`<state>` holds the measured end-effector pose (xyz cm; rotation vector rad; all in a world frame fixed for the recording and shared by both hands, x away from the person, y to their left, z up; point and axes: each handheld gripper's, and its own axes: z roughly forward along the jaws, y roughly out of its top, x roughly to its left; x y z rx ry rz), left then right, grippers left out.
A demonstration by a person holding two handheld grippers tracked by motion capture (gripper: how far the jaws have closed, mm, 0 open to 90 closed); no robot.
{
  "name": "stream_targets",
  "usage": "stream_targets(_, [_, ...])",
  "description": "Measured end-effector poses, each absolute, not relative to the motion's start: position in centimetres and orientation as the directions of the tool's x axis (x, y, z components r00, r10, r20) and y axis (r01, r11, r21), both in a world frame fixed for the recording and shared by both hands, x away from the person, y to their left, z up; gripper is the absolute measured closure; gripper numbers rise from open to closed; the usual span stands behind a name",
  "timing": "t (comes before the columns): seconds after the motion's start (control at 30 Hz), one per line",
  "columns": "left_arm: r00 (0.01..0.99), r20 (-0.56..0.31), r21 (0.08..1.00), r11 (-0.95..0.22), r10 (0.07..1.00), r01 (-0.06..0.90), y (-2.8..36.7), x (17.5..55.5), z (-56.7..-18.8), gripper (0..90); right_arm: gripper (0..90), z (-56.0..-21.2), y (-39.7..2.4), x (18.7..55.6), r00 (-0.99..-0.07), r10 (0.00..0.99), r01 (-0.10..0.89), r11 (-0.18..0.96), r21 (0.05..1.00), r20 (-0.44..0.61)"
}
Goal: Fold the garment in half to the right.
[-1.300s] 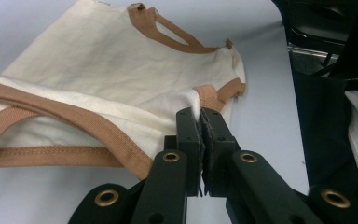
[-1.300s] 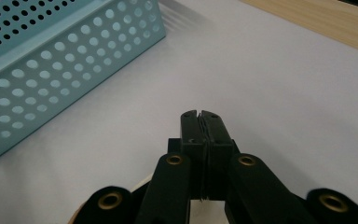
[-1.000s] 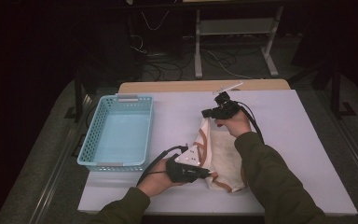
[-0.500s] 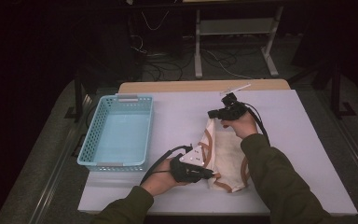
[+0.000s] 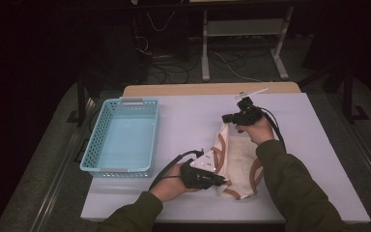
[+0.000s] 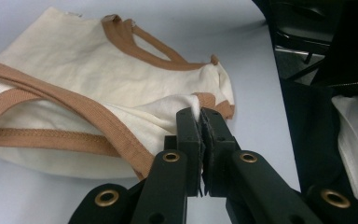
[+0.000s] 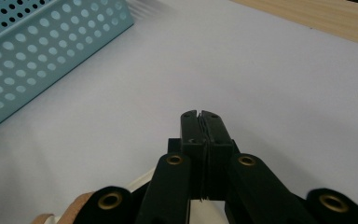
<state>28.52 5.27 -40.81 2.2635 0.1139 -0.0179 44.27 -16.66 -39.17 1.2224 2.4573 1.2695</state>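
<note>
— On the white table [image 5: 319,145], where is the shirt [image 5: 239,159]?

— Flat, right of the blue basket [image 5: 123,135]. The left gripper [image 6: 200,116] has its fingers [image 6: 188,128] pinching the near edge. The right gripper [image 7: 200,114] has the far end, with its fingers [image 7: 216,128] pressed together.

— And the room?

— Dark, with cables on the floor behind.

White table [image 5: 319,145]: blue perforated basket [image 5: 123,135] at left, cream garment with brown trim [image 5: 236,162] flat near front edge.
</note>
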Motion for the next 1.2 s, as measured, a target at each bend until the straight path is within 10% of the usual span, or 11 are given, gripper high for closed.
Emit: stream_targets(1.2, [0.995,-0.101,0.759,-0.646,0.001,0.077,1.0,29.1,-41.4,86.5,88.0,-40.9,-23.0,42.7,-0.602,0.756,0.645,0.270,0.715,0.258])
